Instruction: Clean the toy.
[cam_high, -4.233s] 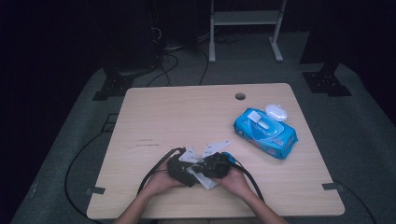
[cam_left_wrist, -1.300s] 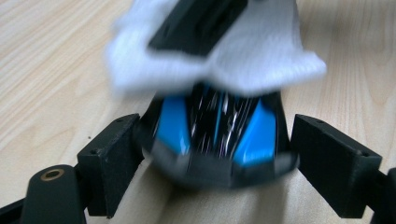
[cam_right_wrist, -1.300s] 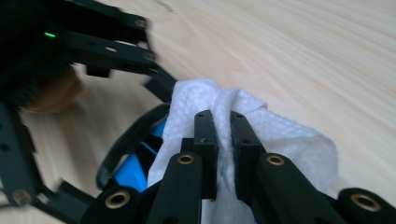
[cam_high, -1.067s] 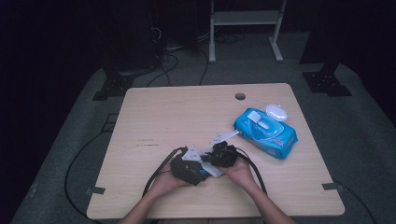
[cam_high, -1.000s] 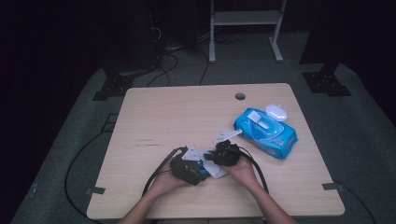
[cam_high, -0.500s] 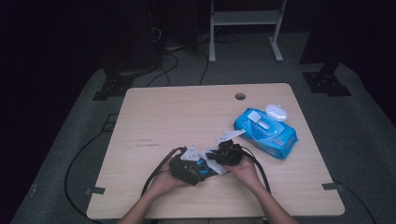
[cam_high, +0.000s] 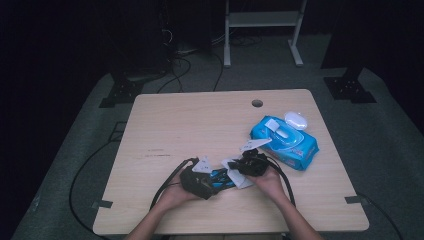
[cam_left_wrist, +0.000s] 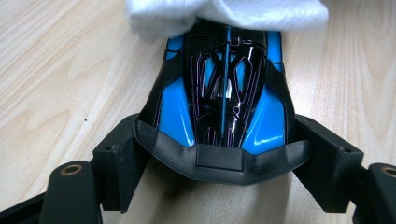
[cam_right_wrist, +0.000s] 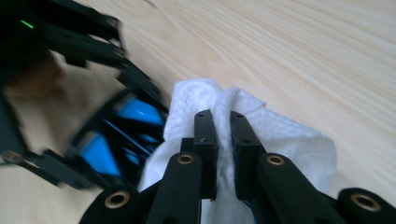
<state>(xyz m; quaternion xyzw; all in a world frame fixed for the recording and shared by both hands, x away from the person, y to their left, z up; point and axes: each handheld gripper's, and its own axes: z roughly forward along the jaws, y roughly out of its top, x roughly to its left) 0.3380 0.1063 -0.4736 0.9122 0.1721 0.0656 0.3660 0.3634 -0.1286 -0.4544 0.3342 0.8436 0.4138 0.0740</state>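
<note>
Both tools grip: left tool (cam_left_wrist: 224, 158) clamps the toy car (cam_left_wrist: 224, 93), right tool (cam_right_wrist: 223, 135) pinches a white wipe (cam_right_wrist: 275, 135) against it.

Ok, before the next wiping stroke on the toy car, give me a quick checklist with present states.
1. Left gripper shut on the blue toy car, jaws on both sides: ok.
2. Right gripper shut on the white wipe: ok.
3. Wipe lying over the car's far end: ok.
4. Car resting flat on the table: cannot tell.
5. Wipes pack apart from both grippers: ok.
6. Pack's lid open for a fresh wipe: ok, flap looks raised.
</note>
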